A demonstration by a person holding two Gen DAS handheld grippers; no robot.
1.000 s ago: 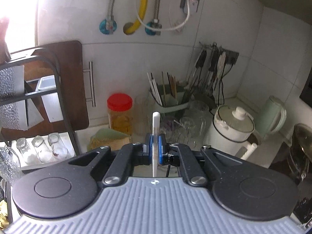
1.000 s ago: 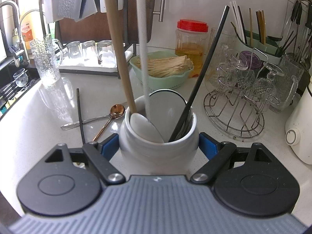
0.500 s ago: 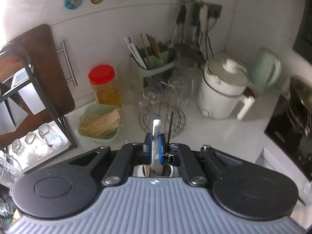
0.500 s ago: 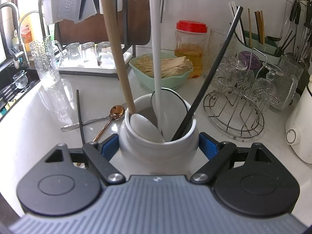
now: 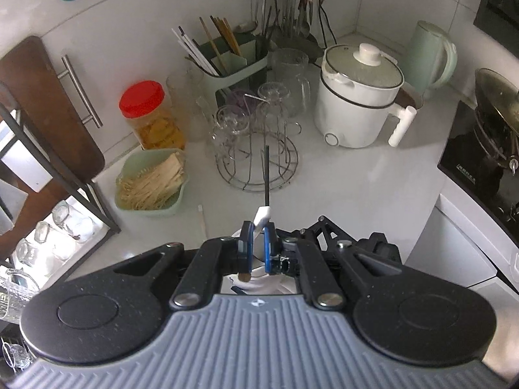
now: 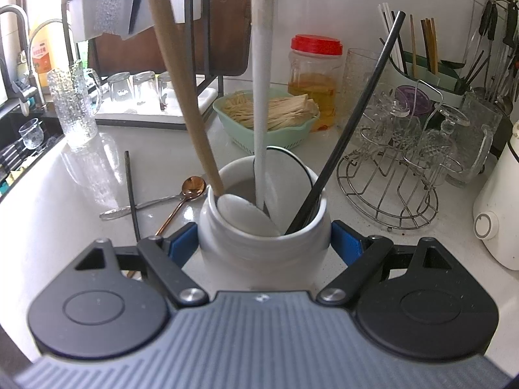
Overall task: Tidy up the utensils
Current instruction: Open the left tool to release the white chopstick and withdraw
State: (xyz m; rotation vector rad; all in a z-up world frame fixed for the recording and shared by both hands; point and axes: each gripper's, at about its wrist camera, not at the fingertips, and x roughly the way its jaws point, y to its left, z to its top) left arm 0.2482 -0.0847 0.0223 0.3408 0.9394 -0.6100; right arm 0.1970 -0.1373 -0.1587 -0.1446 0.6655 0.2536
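A white countertop (image 6: 58, 194) meets a white tiled wall (image 5: 129, 32) in a corner, with bright daylight at the left by the faucet (image 6: 13, 32).

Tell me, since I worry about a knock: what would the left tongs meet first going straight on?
Probably the white jar right below the left tongs, which are shut on the white spoon; depth is unclear.

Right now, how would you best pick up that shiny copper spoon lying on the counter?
Grip the copper spoon by its thin handle, coming straight down from above. It lies flat, its bowl crosses a silver spoon, and the jar crowds its right side, so probably the bare stretch nearer the camera is easiest.
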